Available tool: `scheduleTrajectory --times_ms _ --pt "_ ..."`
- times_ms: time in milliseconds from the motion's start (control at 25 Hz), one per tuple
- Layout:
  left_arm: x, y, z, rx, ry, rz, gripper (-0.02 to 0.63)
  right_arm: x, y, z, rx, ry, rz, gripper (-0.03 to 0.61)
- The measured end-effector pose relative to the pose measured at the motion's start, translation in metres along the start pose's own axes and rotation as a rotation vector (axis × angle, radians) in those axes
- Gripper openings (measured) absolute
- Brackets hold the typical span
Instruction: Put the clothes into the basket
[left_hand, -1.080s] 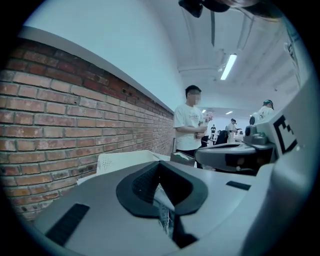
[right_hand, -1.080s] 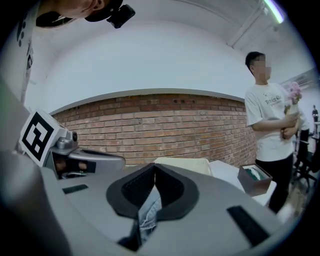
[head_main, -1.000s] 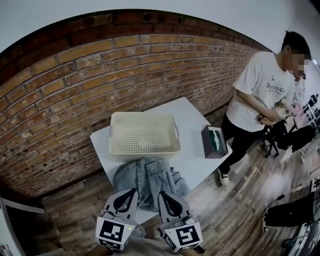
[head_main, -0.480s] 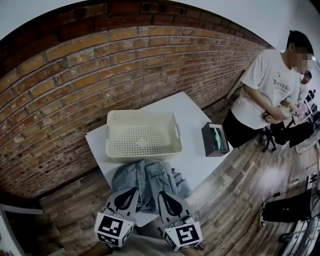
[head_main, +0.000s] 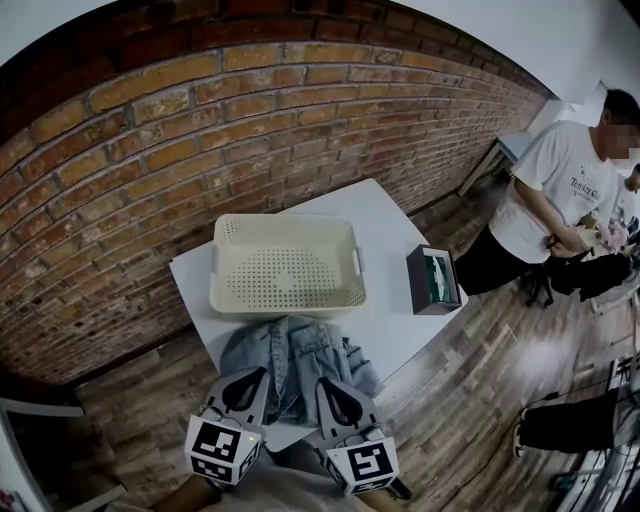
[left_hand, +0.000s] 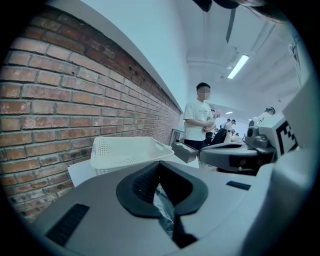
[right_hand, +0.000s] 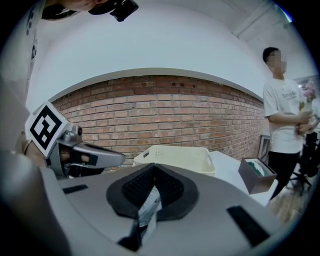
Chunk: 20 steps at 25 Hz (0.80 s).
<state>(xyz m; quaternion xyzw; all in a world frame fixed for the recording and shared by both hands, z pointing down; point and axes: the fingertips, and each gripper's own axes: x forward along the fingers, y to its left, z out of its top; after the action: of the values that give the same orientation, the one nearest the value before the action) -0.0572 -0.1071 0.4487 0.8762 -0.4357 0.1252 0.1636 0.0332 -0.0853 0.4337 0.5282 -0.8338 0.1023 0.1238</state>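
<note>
A blue denim garment lies crumpled on the near part of the white table. Behind it stands the cream perforated basket, with nothing in it. My left gripper and right gripper hover side by side over the garment's near edge, both shut with nothing in them. In the left gripper view the basket stands ahead, and a strip of denim shows below through the gap behind the closed jaws. The right gripper view shows the same basket and fabric.
A small dark open box stands on the table's right corner. A person in a white T-shirt stands at the right on the wooden floor. A brick wall runs behind the table.
Both grippers keep their place over the garment's near edge. The head view has swung a little, so the person at the right sits nearer the frame's edge.
</note>
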Motion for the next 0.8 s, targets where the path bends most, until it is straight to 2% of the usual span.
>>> scheduleTrajectory --times_ms 320,600,640,720,800 --pt "0.014 0.018 -0.026 0.043 0.090 0.060 0.003 0.006 -0.023 -0.020 -0.007 0.043 -0.017 0.006" --pt "0.024 0.032 -0.054 0.047 0.159 0.088 0.003 0.010 -0.035 -0.043 -0.018 0.105 -0.010 0.011" --pt "0.025 0.034 -0.058 0.052 0.171 0.088 0.003 0.011 -0.035 -0.045 -0.031 0.114 -0.005 0.026" --pt "0.027 0.037 -0.064 0.050 0.193 0.084 0.003 0.013 -0.035 -0.051 -0.047 0.135 0.009 0.108" --pt "0.029 0.038 -0.069 0.039 0.213 0.073 0.003 0.014 -0.036 -0.058 -0.038 0.159 0.017 0.152"
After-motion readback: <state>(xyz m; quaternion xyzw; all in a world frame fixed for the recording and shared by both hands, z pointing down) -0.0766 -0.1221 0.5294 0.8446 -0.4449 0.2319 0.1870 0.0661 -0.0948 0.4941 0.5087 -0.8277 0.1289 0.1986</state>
